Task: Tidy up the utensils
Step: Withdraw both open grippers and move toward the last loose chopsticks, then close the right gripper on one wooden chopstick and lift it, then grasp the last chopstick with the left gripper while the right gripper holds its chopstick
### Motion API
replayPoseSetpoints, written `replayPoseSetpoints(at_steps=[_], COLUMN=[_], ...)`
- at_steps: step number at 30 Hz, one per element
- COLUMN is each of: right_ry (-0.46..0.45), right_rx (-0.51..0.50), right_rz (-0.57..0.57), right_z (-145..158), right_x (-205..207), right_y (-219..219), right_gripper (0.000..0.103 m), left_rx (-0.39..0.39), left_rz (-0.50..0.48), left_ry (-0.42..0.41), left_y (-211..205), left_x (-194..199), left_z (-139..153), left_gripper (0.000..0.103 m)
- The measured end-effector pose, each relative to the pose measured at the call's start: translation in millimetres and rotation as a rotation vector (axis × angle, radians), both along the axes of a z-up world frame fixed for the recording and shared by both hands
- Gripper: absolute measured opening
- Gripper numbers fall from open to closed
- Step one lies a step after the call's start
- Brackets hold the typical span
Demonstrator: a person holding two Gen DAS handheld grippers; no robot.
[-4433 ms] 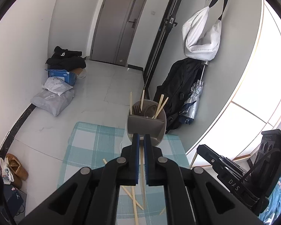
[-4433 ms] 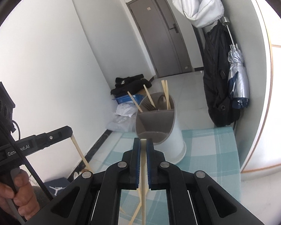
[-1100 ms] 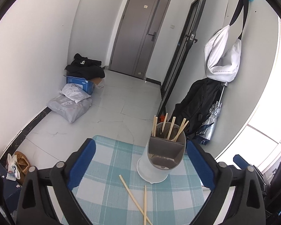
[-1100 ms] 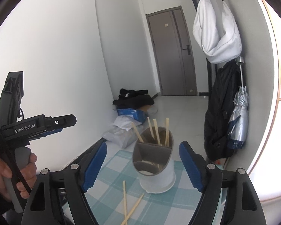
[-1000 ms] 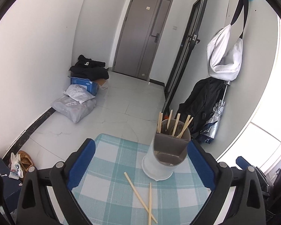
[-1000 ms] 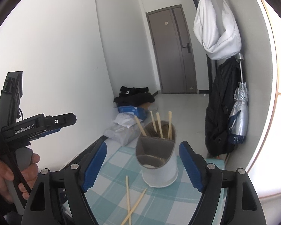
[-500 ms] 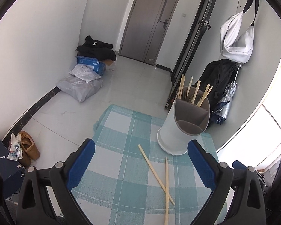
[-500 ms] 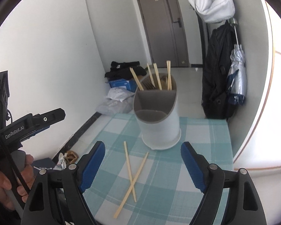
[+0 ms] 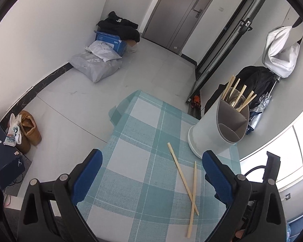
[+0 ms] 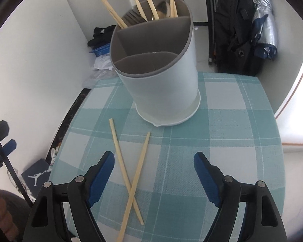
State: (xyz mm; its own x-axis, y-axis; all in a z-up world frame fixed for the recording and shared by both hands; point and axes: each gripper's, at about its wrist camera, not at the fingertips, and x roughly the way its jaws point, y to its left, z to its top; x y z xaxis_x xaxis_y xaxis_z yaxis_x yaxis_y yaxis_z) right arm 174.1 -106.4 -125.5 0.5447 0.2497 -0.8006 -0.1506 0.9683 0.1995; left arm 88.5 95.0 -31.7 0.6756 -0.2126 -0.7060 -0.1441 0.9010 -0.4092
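A white utensil holder (image 10: 163, 88) with grey dividers stands on the teal checked table (image 10: 232, 133); it also shows in the left wrist view (image 9: 214, 135). Several chopsticks (image 10: 151, 6) stand in its far compartment. Two loose chopsticks (image 10: 131, 173) lie crossed on the cloth in front of it, also seen in the left wrist view (image 9: 186, 181). My right gripper (image 10: 153, 171) is open and empty just above them. My left gripper (image 9: 151, 169) is open and empty, higher, to the left of them.
The table is small, with edges close on all sides. Bags and a blue box (image 9: 109, 40) lie on the floor by the left wall. A black bag and umbrella (image 10: 250, 32) hang behind the table. Shoes (image 9: 28, 129) sit on the floor at left.
Both grippers opened after holding chopsticks 4.4 s ago. Over the last second both have tipped down and moved closer to the table; the right one has dropped low over the crossed chopsticks.
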Motion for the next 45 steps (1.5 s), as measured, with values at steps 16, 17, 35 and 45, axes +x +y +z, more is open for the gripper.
replayPoseSetpoints(at_steps=[16,17,35,45], right_ry=[0.024,0.025,0.031,0.002], right_rx=[-0.217,-0.22,0.077,0.358], right_rz=[0.087,0.097,0.097,-0.021], right_z=[-34.1,-33.3,-8.1,-2.6], right_x=[30.4,31.6,14.8,9.5], right_y=[43.1,42.7,-26.7,-87.7], right_gripper=[0.022,0.019,0.004,0.004], left_rx=[-0.091,-0.093,-0.012,0.093], left_rz=[0.026,0.027,-0.015,-0.064], left_ry=[0.077,0.083,0.269,0.377], left_y=[16.8,16.9,-17.1,-58.9], left_x=[12.0,12.7,48.3,82.5], left_z=[-8.6,-9.9,-50.4,-84.7], left_gripper=[0.098,0.098,0.098,0.096])
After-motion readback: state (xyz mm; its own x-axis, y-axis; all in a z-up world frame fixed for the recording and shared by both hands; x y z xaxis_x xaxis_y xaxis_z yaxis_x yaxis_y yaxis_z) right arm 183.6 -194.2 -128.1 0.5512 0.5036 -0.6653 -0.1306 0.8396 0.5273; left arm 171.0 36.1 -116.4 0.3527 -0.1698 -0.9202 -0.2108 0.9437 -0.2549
